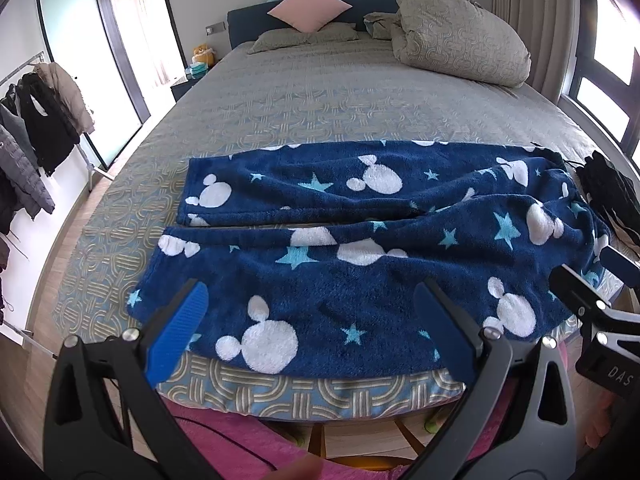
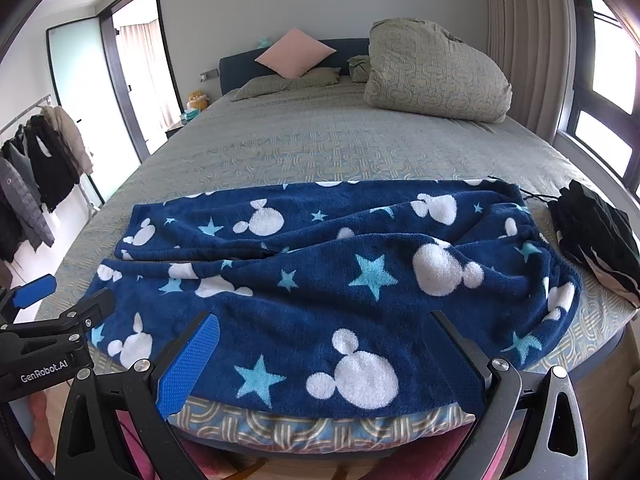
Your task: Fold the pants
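Bed (image 1: 320, 92), pants (image 1: 360, 240) spread flat at near edge — fleece, soft, floppy. My left gripper (image 1: 316, 320) and right gripper (image 2: 328, 344) gape wide, empty — I'd pinch near leg's hem and waistband.

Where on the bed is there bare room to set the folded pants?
Free: the wide bedspread between the pants and the pillows. Crowded: the right edge, where a dark clothes pile sits, and the far right corner under the bunched duvet.
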`<act>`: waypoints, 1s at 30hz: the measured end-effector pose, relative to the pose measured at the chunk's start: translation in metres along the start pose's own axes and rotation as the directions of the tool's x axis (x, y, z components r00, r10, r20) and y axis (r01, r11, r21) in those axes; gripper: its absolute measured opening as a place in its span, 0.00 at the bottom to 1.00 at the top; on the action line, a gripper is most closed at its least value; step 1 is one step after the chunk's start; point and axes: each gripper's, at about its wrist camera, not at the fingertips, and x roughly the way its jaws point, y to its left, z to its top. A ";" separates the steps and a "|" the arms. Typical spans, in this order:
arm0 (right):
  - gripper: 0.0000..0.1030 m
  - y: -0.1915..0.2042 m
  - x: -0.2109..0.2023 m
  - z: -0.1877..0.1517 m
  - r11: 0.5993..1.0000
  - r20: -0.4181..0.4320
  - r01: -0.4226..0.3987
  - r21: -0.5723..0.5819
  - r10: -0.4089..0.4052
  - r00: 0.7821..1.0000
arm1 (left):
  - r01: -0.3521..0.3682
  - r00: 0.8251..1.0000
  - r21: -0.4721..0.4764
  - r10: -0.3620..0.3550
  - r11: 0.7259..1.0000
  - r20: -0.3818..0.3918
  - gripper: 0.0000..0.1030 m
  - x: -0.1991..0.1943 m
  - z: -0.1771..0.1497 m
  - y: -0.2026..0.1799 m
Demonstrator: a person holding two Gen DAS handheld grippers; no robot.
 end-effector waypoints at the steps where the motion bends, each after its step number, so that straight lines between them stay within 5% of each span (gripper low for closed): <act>1: 1.00 0.000 0.000 0.000 1.000 -0.001 -0.001 0.002 0.001 1.000 | 0.001 1.000 0.000 -0.001 1.000 0.000 1.00 0.001 0.000 0.001; 30: 1.00 -0.010 -0.004 -0.005 1.000 -0.002 0.011 0.015 -0.011 1.000 | -0.007 1.000 0.026 0.007 1.000 0.004 1.00 -0.005 -0.002 -0.001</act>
